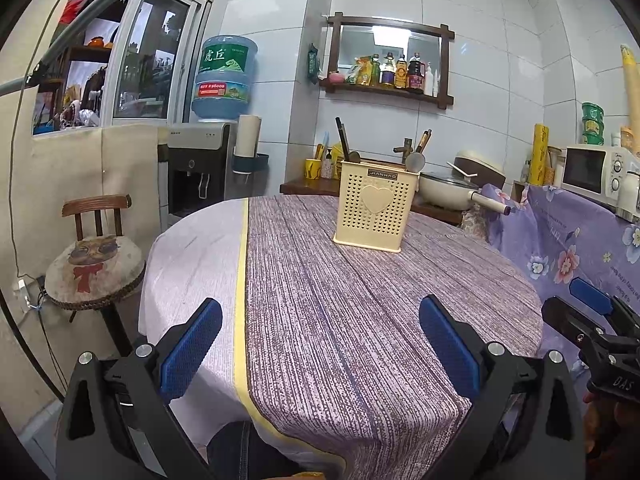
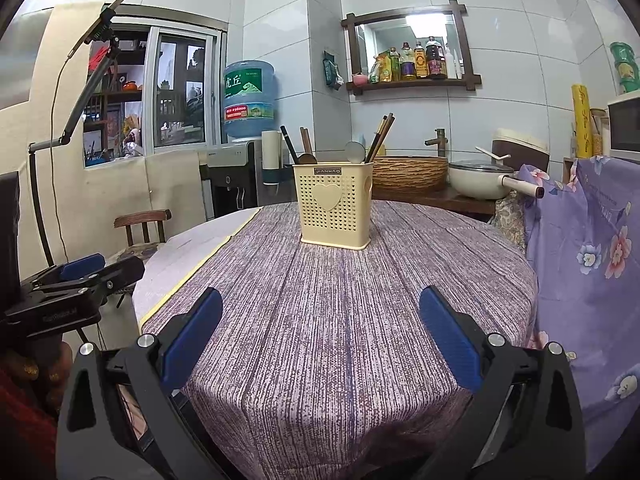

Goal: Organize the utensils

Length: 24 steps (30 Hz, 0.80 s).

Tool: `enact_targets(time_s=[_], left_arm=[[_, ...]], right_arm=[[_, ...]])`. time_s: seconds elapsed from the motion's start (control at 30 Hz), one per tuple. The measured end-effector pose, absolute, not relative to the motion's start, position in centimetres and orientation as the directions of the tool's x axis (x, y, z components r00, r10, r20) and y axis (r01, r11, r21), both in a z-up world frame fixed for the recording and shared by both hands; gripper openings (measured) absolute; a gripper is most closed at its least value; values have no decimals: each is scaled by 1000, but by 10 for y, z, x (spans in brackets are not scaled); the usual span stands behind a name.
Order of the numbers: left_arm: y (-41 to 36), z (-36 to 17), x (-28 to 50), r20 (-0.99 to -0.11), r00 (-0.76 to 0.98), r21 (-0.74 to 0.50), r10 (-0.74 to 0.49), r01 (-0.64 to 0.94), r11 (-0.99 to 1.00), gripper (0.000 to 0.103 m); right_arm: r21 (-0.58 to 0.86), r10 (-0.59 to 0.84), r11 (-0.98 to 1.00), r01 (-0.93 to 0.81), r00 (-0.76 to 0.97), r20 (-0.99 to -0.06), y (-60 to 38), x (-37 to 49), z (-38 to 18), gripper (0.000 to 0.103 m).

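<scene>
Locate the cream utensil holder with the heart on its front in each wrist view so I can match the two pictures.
Left wrist view: the utensil holder stands right of centre, far across the table, beyond the open left gripper.
Right wrist view: it stands near centre, beyond the open right gripper.
Shared landmark: the blue water jug up left.

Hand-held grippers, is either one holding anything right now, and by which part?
Nothing is held. The left hand-held gripper and right hand-held gripper both stand open and empty above the table.
</scene>
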<state>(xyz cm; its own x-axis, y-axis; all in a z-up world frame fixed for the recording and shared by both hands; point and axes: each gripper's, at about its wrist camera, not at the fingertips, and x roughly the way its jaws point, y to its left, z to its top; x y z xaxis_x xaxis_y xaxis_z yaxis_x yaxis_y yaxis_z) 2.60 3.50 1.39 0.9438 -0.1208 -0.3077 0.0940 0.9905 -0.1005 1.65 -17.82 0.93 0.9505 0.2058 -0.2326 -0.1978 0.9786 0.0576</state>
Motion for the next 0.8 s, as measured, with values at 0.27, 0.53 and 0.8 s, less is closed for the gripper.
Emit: enact_targets(time_s=[0.27, 0.53, 0.8], left_arm=[[35, 14, 24, -309, 944, -97, -120, 94, 991, 98], [34, 15, 24, -312, 943, -98, -120, 94, 991, 98], [34, 15, 25, -313, 942, -98, -120, 94, 991, 98]], right_arm=[[58, 208, 978, -200, 950, -235, -178, 15, 8, 97], [57, 210, 978, -202, 948, -238, -178, 15, 8, 97], [57, 210, 978, -203, 947, -242, -177, 16, 8, 97]])
